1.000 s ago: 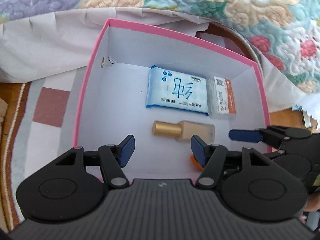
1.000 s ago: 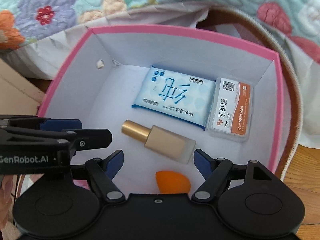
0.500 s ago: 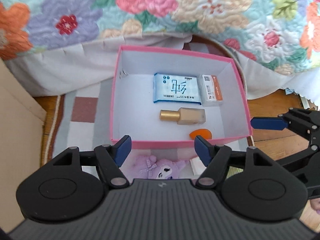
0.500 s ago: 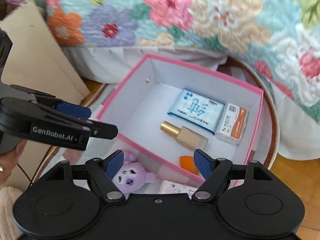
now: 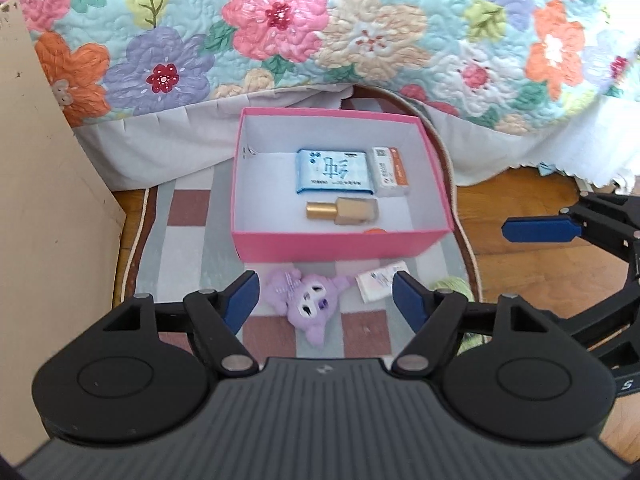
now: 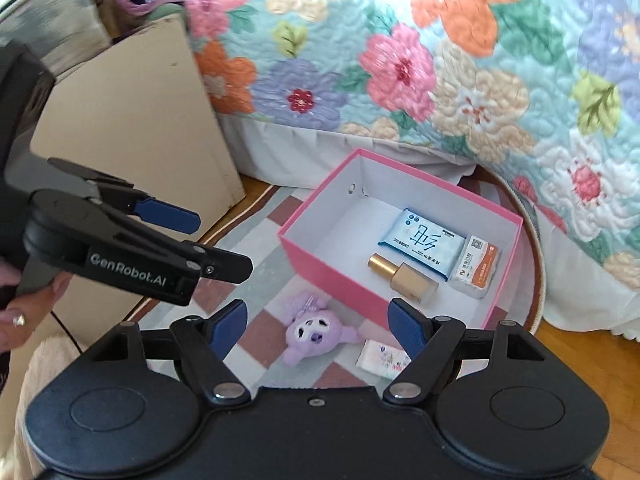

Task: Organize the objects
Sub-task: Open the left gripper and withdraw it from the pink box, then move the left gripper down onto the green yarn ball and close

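From the left wrist view, the left gripper [image 5: 326,294] hung empty, jaws still widening, above a purple plush toy [image 5: 310,302]; the pink box [image 5: 340,242] lay beyond its tips, holding a blue wipes pack [image 5: 334,171] and gold-capped bottle [image 5: 342,210]. From the right wrist view, the right gripper [image 6: 316,326] stood spread and empty, the plush between its fingers, a small tissue packet [image 6: 382,354] by the right fingertip.

both hand-held grippers [image 5: 324,300] raised above box [image 5: 340,246]
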`<control>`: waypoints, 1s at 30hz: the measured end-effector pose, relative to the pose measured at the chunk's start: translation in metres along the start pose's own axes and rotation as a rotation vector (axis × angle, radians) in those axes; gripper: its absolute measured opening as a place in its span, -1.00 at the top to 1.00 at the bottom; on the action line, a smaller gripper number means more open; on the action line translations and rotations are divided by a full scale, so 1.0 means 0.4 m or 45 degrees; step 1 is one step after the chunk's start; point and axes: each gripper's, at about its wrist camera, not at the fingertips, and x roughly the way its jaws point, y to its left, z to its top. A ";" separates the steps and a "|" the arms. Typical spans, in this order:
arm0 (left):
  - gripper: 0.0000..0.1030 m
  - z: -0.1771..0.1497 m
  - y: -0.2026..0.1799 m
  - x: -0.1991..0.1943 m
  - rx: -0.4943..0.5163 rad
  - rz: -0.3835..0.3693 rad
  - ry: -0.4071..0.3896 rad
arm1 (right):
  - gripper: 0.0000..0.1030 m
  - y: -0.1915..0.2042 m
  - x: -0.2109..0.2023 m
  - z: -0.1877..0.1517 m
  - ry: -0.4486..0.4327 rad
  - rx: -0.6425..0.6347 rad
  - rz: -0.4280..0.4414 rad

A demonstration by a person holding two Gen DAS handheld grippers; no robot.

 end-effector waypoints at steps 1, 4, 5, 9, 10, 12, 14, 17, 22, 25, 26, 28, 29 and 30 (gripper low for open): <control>-0.43 -0.012 -0.012 -0.016 0.009 0.007 -0.004 | -0.59 0.008 -0.018 -0.010 -0.005 -0.014 0.007; -0.44 -0.044 -0.042 -0.048 0.022 0.019 -0.012 | -0.59 0.022 -0.058 -0.042 -0.015 -0.049 0.017; -0.45 -0.055 -0.051 -0.056 0.023 0.016 -0.007 | -0.59 0.025 -0.068 -0.053 -0.017 -0.057 0.020; -0.45 -0.108 -0.086 -0.079 0.024 0.003 0.018 | -0.59 0.027 -0.099 -0.107 -0.014 -0.080 0.041; -0.45 -0.121 -0.093 -0.082 0.025 -0.005 0.023 | -0.59 0.027 -0.106 -0.124 -0.013 -0.088 0.046; -0.46 -0.149 -0.109 -0.088 0.030 -0.019 0.033 | -0.60 0.025 -0.114 -0.153 -0.008 -0.096 0.058; -0.48 -0.174 -0.123 -0.088 0.037 -0.025 0.041 | -0.61 0.019 -0.119 -0.183 -0.001 -0.104 0.073; -0.53 -0.203 -0.142 -0.077 0.050 -0.018 0.043 | -0.62 0.007 -0.115 -0.228 0.003 -0.121 0.079; -0.68 -0.237 -0.167 -0.025 0.046 -0.054 0.044 | -0.79 -0.026 -0.080 -0.302 -0.021 -0.105 0.070; -0.69 -0.249 -0.177 0.023 0.024 -0.070 0.065 | -0.79 -0.049 -0.049 -0.338 -0.045 -0.092 0.042; -0.70 -0.253 -0.180 0.040 0.017 -0.076 0.074 | -0.79 -0.055 -0.040 -0.350 -0.050 -0.091 0.029; -0.70 -0.255 -0.186 0.075 -0.008 -0.085 0.087 | -0.79 -0.069 -0.015 -0.372 -0.062 -0.086 0.002; -0.70 -0.254 -0.190 0.090 -0.022 -0.089 0.085 | -0.79 -0.078 0.000 -0.384 -0.066 -0.077 -0.003; -0.70 -0.252 -0.194 0.107 -0.030 -0.096 0.084 | -0.79 -0.085 0.013 -0.393 -0.067 -0.069 -0.001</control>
